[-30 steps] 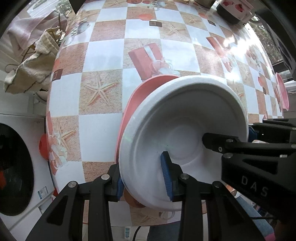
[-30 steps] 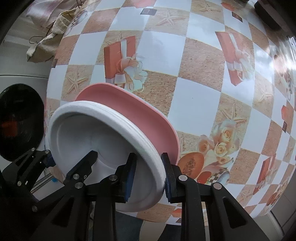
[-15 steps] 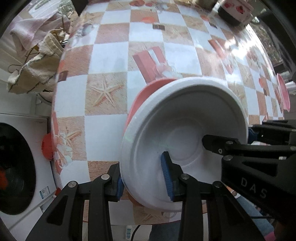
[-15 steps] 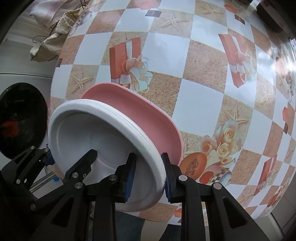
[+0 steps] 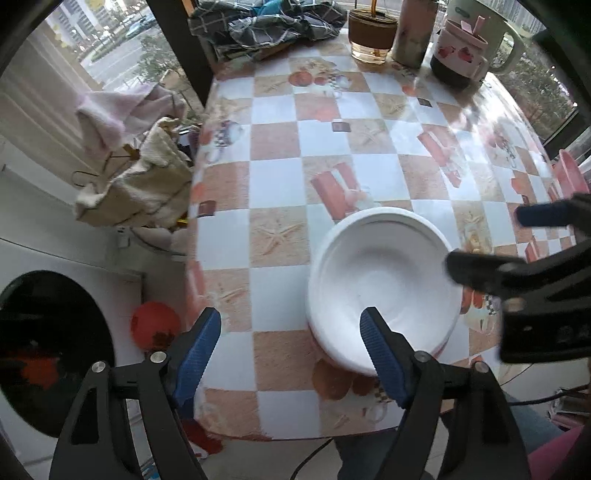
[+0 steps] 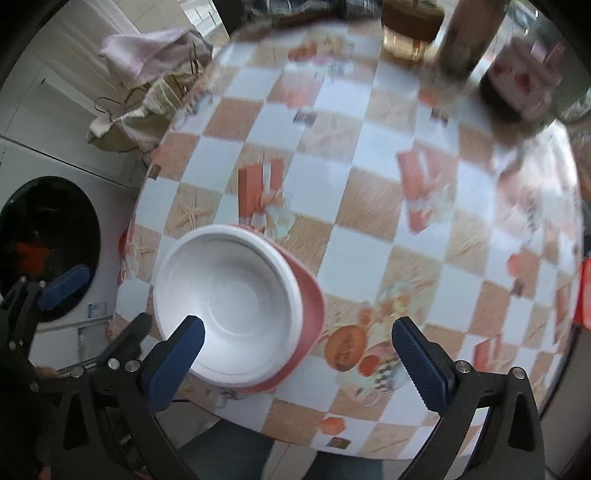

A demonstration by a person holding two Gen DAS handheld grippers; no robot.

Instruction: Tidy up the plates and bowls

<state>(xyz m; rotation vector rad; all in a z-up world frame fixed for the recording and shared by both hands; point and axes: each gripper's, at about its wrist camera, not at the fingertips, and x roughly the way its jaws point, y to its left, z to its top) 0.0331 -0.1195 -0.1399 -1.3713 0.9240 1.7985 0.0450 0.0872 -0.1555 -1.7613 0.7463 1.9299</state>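
A white bowl (image 5: pixel 384 284) rests on a pink plate (image 6: pixel 308 325) near the front edge of the checkered table (image 5: pixel 280 184); the right wrist view shows the bowl (image 6: pixel 229 302) stacked on it. My left gripper (image 5: pixel 291 350) is open and empty, above and in front of the bowl. My right gripper (image 6: pixel 295 350) is open and empty, raised over the stack; its fingers (image 5: pixel 480 269) show at the right of the left wrist view. Another pink plate (image 5: pixel 569 177) lies at the table's far right edge.
Cups, a jar and a pink mug (image 5: pixel 461 55) stand at the table's back edge beside a dark cloth (image 5: pixel 269 26). Towels (image 5: pixel 140 184) hang on a rack left of the table. A washing machine (image 5: pixel 48 343) stands at the lower left.
Both grippers have let go of the white bowl's rim, opened wide and pulled up and back. The bowl and pink plate now rest flat on the table.
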